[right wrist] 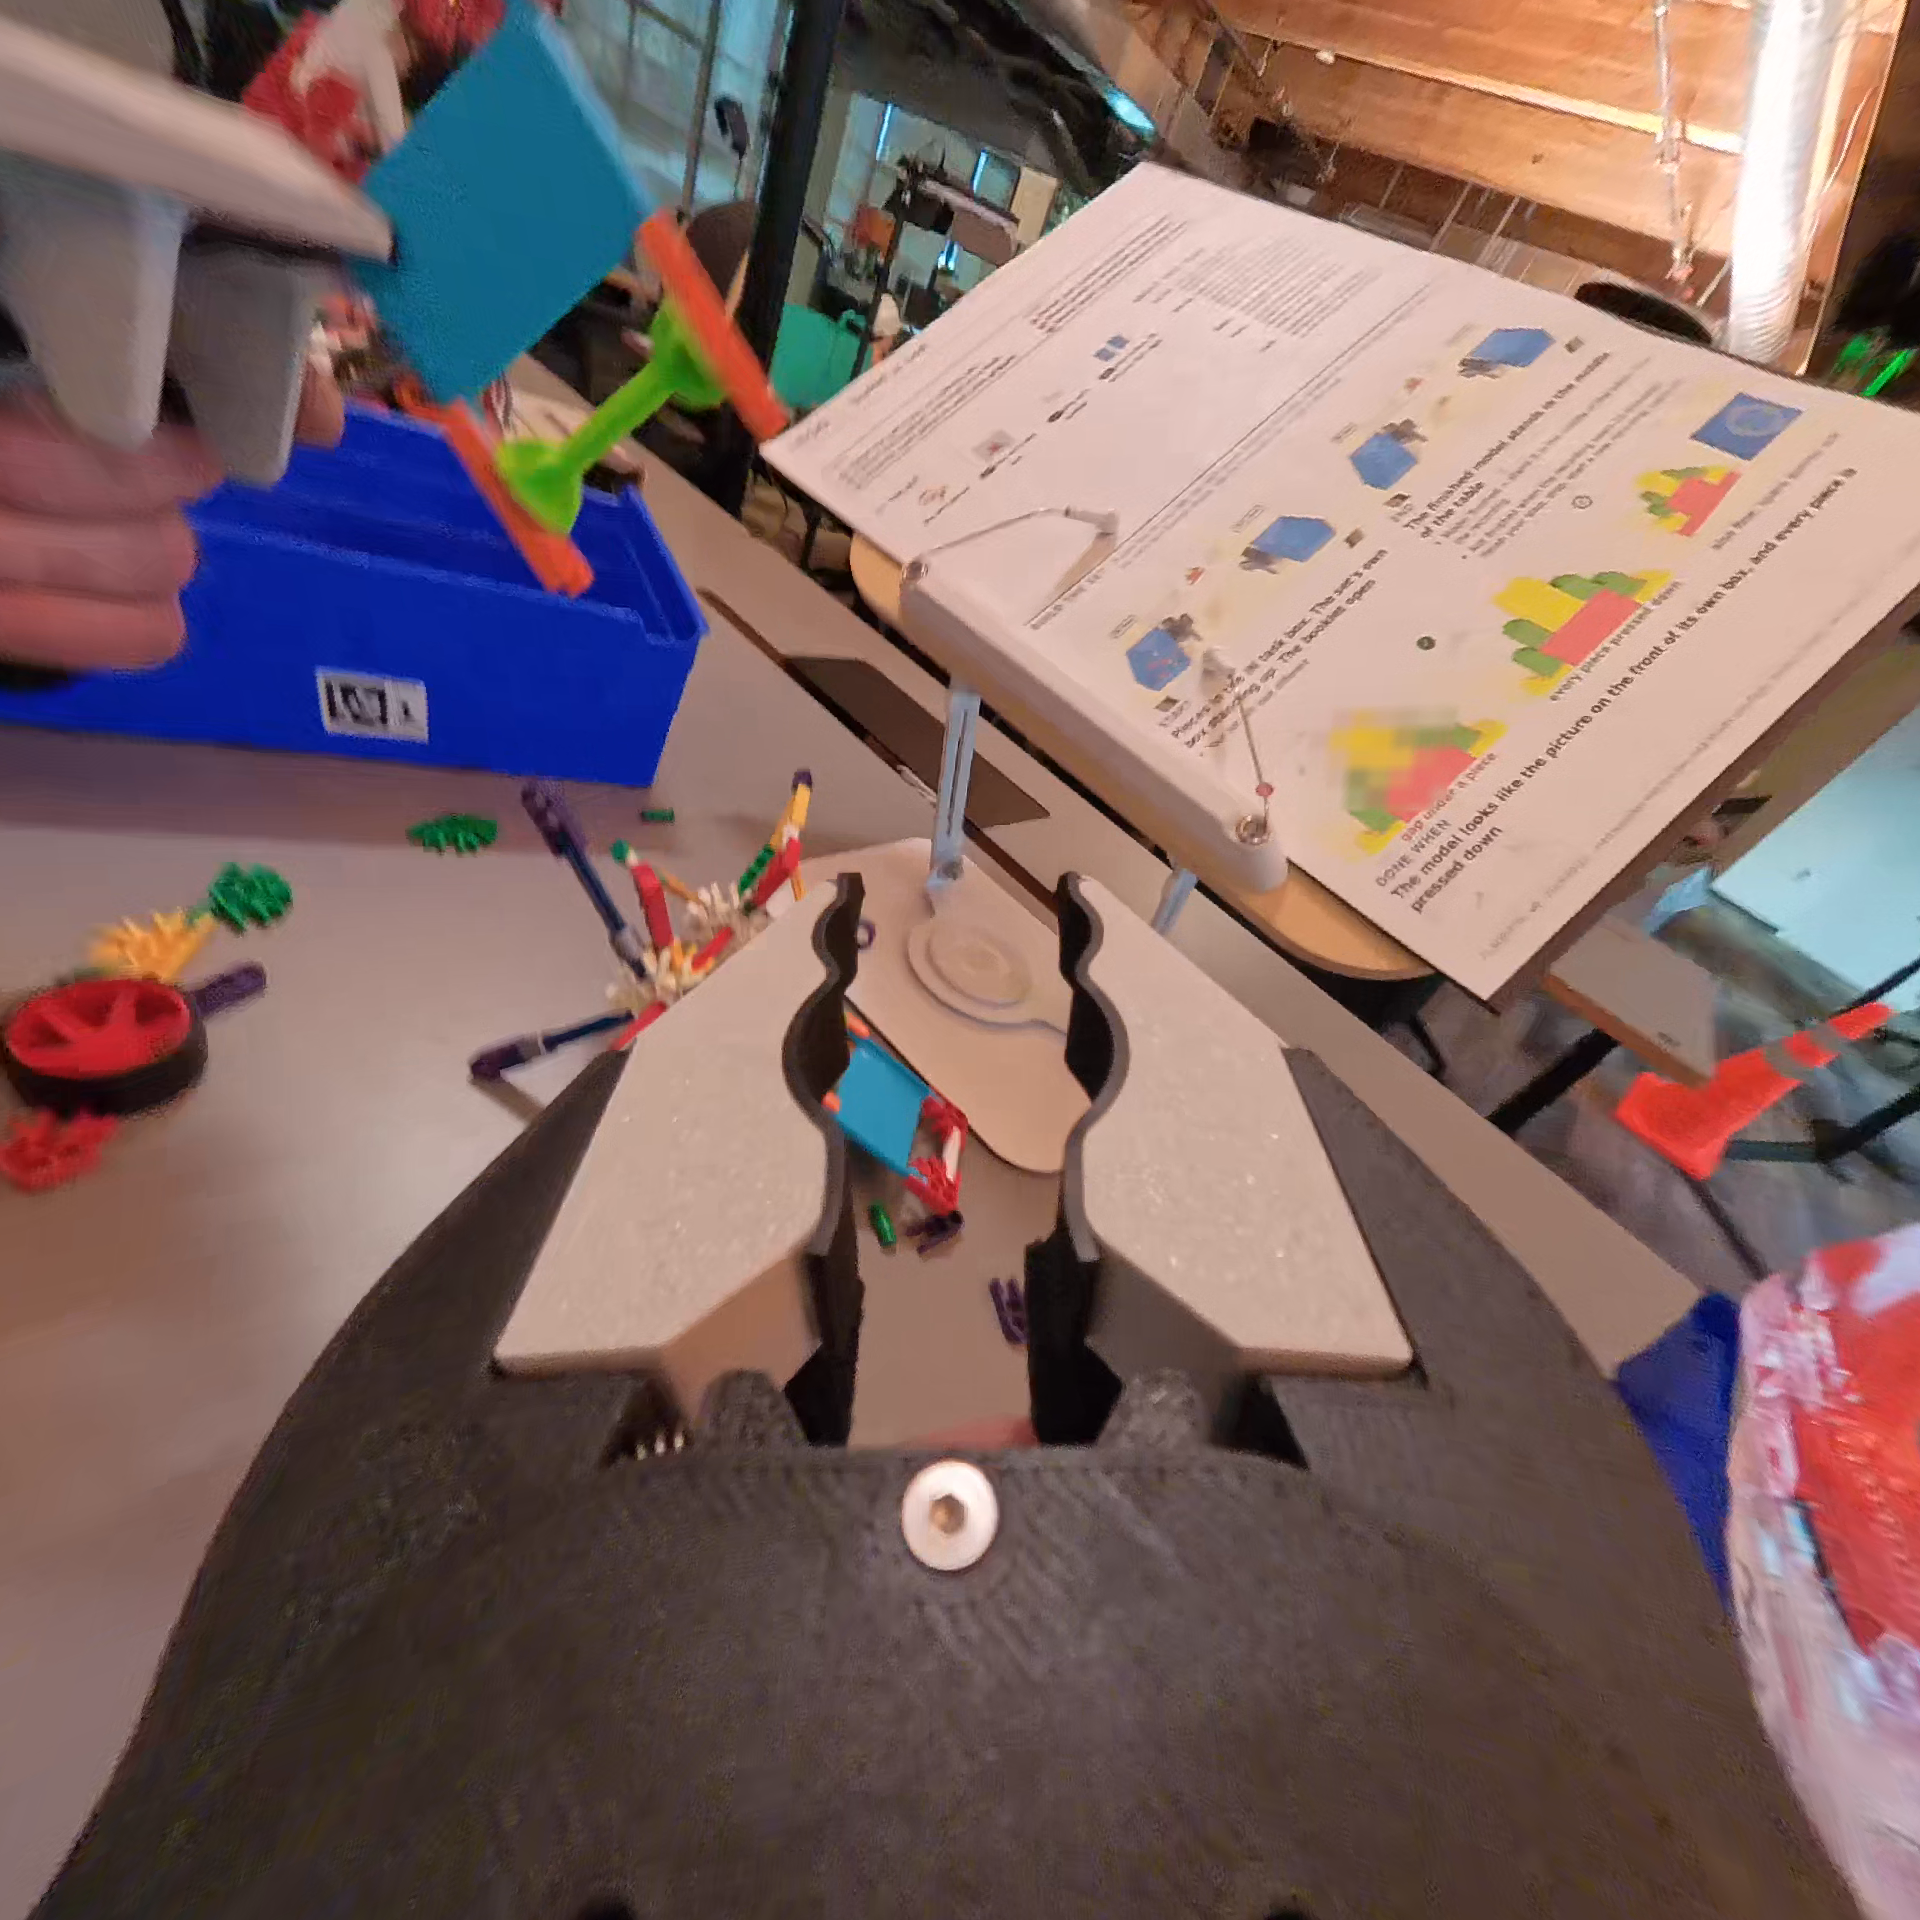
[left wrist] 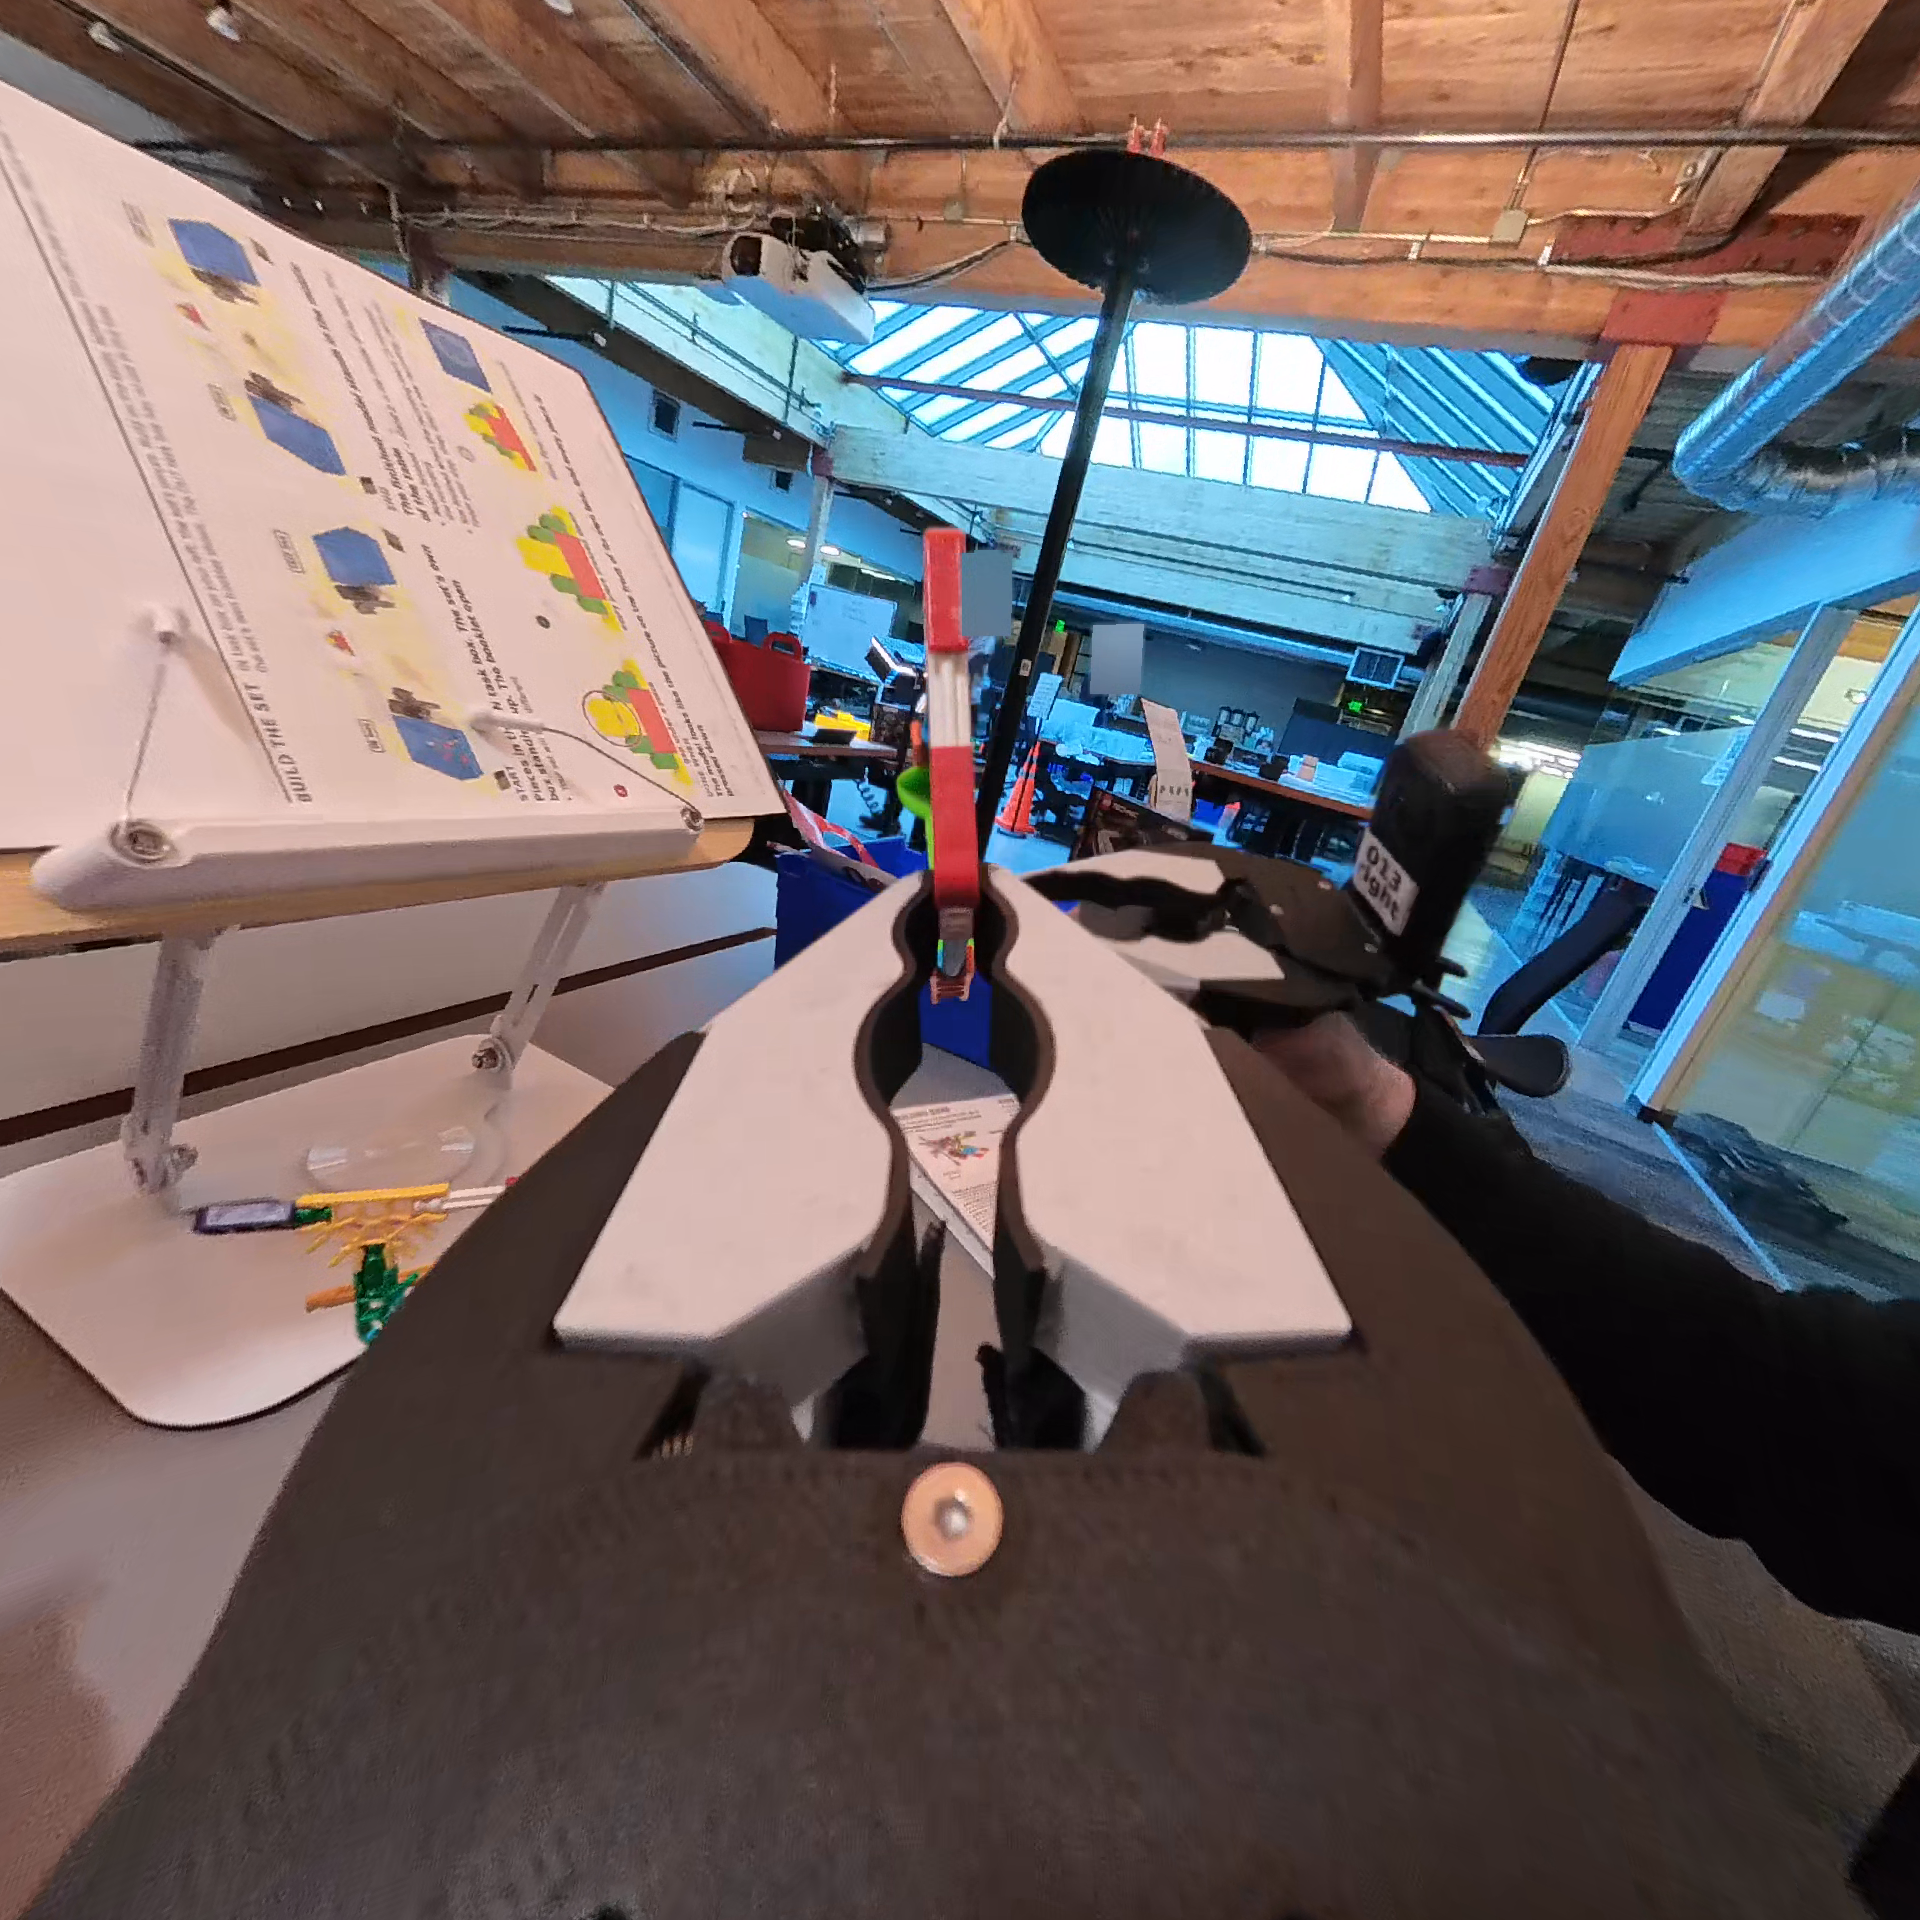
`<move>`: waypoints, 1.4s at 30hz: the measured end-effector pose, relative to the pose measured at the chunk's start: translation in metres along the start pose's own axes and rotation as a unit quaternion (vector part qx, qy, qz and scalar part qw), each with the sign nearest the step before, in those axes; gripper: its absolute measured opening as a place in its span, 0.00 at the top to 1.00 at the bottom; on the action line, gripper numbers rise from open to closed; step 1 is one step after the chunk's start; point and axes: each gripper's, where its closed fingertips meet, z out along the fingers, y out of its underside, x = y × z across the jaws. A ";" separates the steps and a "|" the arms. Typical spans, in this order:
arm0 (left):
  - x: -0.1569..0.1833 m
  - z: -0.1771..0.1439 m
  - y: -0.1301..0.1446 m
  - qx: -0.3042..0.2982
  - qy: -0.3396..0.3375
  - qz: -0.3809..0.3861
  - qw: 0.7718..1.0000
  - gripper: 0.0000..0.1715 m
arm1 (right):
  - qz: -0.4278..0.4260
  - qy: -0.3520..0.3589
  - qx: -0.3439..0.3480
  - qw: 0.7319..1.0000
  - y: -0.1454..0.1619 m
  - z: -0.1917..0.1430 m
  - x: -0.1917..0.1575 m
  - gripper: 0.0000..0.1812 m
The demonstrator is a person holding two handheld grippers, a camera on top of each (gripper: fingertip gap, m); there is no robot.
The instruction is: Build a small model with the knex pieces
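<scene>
My left gripper [left wrist: 951, 925] is clamped on a half-built toy assembly [right wrist: 582, 364] raised over the blue bin [right wrist: 416, 644]; my right gripper [right wrist: 961, 914] gapes empty above loose pieces [right wrist: 665, 935] mid-table

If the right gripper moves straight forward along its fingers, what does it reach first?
Probably the small blue panel piece with red connectors lying on the table between the open fingers of the right gripper, by the white base of the document stand; depth is uncertain.
</scene>
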 end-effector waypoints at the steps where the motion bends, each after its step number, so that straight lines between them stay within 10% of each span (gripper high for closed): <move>1: -0.002 -0.003 -0.001 0.005 -0.003 -0.002 1.000 0.98 | 0.020 -0.003 0.008 1.000 -0.007 0.002 0.005 0.80; 10: -0.014 -0.018 0.010 0.005 -0.016 -0.015 1.000 0.98 | 0.110 0.055 0.076 0.989 -0.042 0.023 0.062 0.81; 25: -0.003 -0.009 0.030 -0.012 0.014 -0.030 0.999 0.98 | 0.054 -0.117 0.033 0.991 -0.007 0.036 -0.017 0.82; 42: -0.010 -0.008 0.035 -0.007 0.003 -0.038 0.999 0.98 | 0.063 -0.076 0.038 0.994 -0.006 0.032 0.004 0.83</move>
